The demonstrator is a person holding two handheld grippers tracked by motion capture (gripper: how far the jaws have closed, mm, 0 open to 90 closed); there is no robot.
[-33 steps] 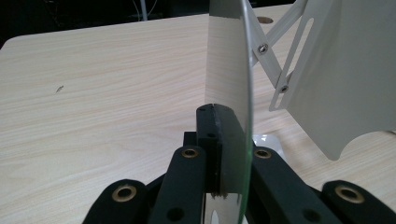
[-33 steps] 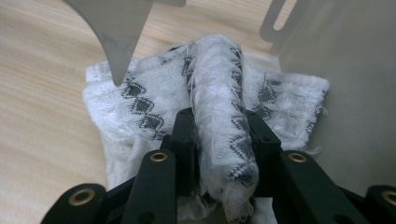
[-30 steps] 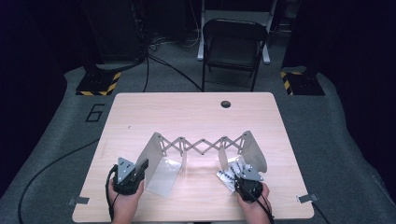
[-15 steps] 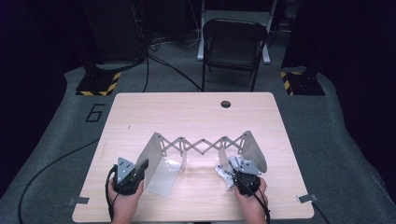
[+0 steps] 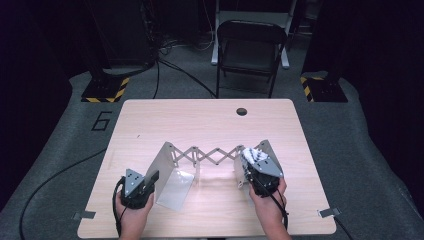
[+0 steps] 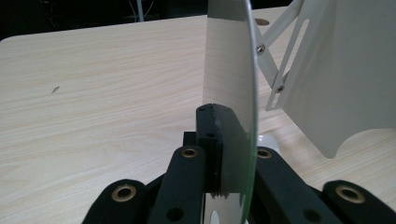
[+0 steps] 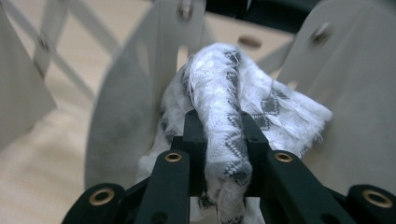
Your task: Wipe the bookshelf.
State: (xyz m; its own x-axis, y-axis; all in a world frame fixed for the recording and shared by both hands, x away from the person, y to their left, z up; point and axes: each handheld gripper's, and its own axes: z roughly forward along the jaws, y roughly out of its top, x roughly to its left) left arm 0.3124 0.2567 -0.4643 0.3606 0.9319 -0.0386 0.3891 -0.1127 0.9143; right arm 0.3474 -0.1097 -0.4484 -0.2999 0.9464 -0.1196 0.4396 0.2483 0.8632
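Now the right gripper [image 5: 256, 167] is pinching the white patterned cloth [image 7: 224, 121], its fingers just closing on it, beside the rack's right plate [image 5: 267, 155] near the bench's [image 5: 210, 120] front edge; the left gripper [image 5: 150, 179] is clamping the left plate [image 6: 232, 93].

Pale wood grain with fine streaks across the table [image 5: 150, 125], broken by a small dark round hole [image 5: 242, 111] near the far edge. Off-white, matte, on the extending rack [image 5: 210, 155], with silver screw heads at the crossing bars. White weave with grey-black zigzag and diamond patterning on the cloth [image 7: 224, 116]. Black on the left gripper [image 5: 145, 182] and right gripper [image 5: 250, 167], brass-coloured rings at the pivots, a grey three-cornered plate on the left one. Black on the folding chair [image 5: 250, 45]. Yellow-and-black hazard stripes on the stand bases [image 5: 105, 92]. Grey floor covering with a dark painted figure six [image 5: 102, 121]
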